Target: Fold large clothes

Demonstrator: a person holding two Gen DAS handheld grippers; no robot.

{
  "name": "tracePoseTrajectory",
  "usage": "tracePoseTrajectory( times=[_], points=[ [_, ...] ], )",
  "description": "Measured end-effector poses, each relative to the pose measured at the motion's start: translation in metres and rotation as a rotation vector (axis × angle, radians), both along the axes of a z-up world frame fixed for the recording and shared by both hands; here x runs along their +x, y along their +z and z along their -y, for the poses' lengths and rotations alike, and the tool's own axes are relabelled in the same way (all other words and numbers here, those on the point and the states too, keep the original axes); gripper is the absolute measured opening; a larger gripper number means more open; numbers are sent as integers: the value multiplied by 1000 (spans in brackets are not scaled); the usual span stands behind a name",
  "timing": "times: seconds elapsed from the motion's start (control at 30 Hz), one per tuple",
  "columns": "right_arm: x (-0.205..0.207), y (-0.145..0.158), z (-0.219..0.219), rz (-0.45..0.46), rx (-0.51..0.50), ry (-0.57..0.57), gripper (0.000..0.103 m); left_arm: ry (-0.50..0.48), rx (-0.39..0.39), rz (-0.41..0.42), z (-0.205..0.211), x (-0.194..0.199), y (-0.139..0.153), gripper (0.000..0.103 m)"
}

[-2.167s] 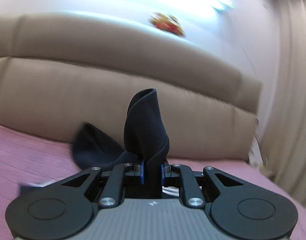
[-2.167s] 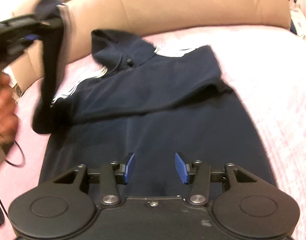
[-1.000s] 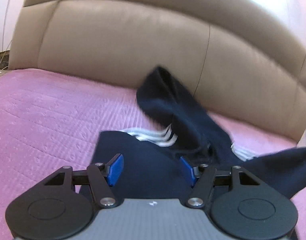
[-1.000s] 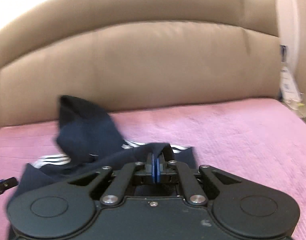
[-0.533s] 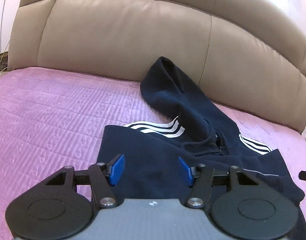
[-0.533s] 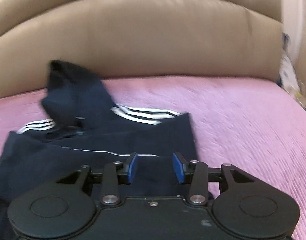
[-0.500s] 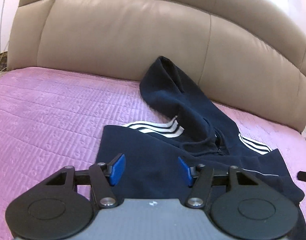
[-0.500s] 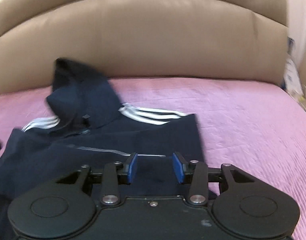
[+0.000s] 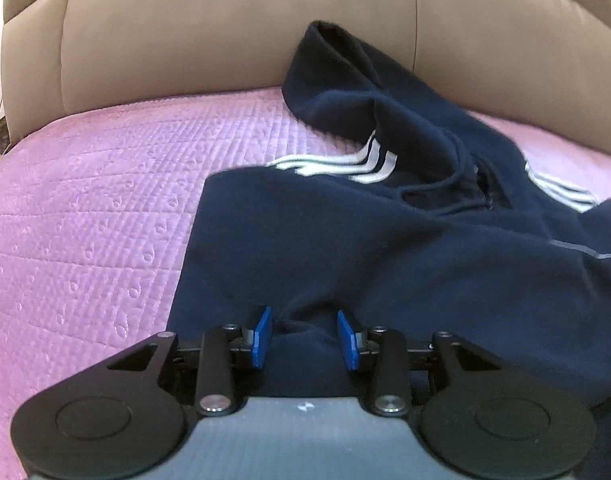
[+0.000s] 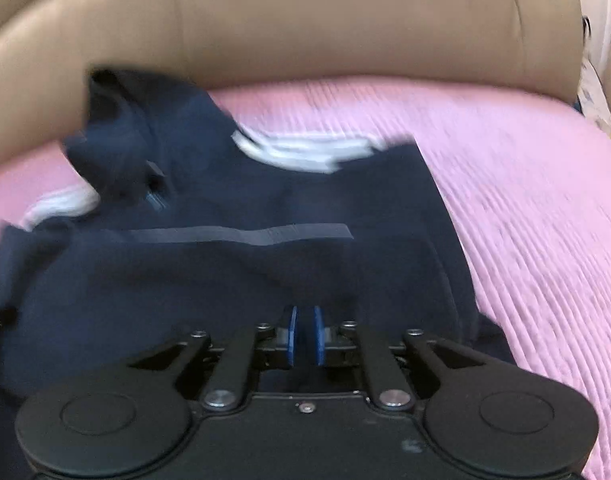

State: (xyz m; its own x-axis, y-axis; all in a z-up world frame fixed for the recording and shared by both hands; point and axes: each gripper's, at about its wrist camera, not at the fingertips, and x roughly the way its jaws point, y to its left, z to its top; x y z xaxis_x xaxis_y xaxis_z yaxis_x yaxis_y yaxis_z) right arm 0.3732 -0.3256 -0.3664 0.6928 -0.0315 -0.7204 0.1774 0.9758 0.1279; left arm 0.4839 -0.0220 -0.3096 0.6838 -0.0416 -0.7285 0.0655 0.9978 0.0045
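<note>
A dark navy hoodie (image 9: 385,240) with white shoulder stripes lies on the pink quilted bedspread (image 9: 85,200), its hood resting against the headboard. It also shows in the right wrist view (image 10: 225,272), where a sleeve is folded across the body. My left gripper (image 9: 305,336) is partly open, low over the hoodie, with a ridge of fabric between the blue pads. My right gripper (image 10: 304,336) is nearly shut on a fold of the hoodie's fabric near its right side.
A tan padded leather headboard (image 9: 185,32) stands behind the hoodie, also in the right wrist view (image 10: 345,20). Bare pink bedspread (image 10: 537,220) lies right of the hoodie. White items (image 10: 593,92) stand at the bed's far right edge.
Both grippers have dropped closer onto the hoodie. The left jaws have narrowed around a ridge of fabric. The right jaws have closed from open onto the fabric.
</note>
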Motion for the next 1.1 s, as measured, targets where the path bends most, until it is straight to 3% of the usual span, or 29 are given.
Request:
tracePoseTrajectory(
  times=[0.03, 0.1, 0.2, 0.4, 0.47, 0.53, 0.67, 0.83, 0.93, 1.1],
  points=[
    [-4, 8, -1, 68, 14, 12, 14, 0, -5, 5, -1, -3, 7, 39],
    [-4, 13, -7, 162, 20, 13, 35, 9, -25, 35, -3, -3, 19, 39],
    [14, 0, -15, 197, 32, 6, 36, 17, -71, 89, -4, 7, 36, 39],
    [36, -41, -18, 170, -6, -31, 36, 2, -125, 134, 9, 50, 50, 42],
    [33, -45, -21, 196, -20, -25, 43, 7, -159, 144, 13, 71, 52, 50],
    [28, -47, -24, 216, -39, -28, 44, 34, -202, 160, 16, 95, 54, 67],
    [22, -50, -25, 246, -48, -34, 45, 106, -251, 203, 19, 147, 59, 79],
    [17, -53, -28, 281, -82, -45, 49, 161, -157, 212, 32, 223, 64, 79],
    [16, -55, -30, 295, -96, -45, 50, 198, -144, 213, 33, 264, 67, 79],
    [15, -57, -30, 306, -102, -43, 52, 248, -87, 151, 38, 326, 52, 72]
  ],
)
